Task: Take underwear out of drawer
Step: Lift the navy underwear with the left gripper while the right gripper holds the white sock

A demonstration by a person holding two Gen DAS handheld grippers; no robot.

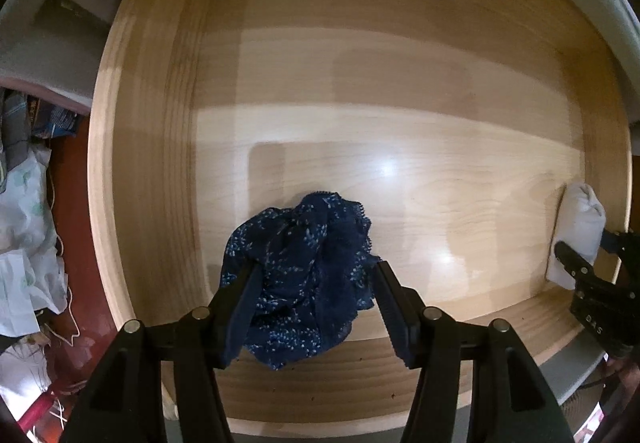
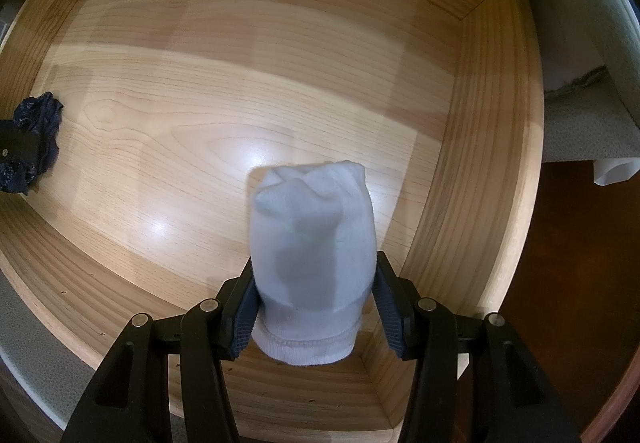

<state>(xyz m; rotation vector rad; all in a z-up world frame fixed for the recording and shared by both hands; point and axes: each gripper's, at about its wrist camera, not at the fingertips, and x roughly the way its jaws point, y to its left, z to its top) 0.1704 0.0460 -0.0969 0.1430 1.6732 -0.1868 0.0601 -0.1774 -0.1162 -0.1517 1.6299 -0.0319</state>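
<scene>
Underwear [image 1: 304, 275], dark blue with small dots and a lace edge, sits bunched between the left gripper [image 1: 316, 303] fingers, which squeeze it from both sides, low in the wooden drawer [image 1: 152, 123]. Lift it straight up so it clears the front wall.

In the right wrist view, a rolled white sock [image 2: 312, 263] sits between the right gripper [image 2: 314, 307] fingers, gripped on both sides. Hold it firm and lift slowly, so nothing slips.
</scene>
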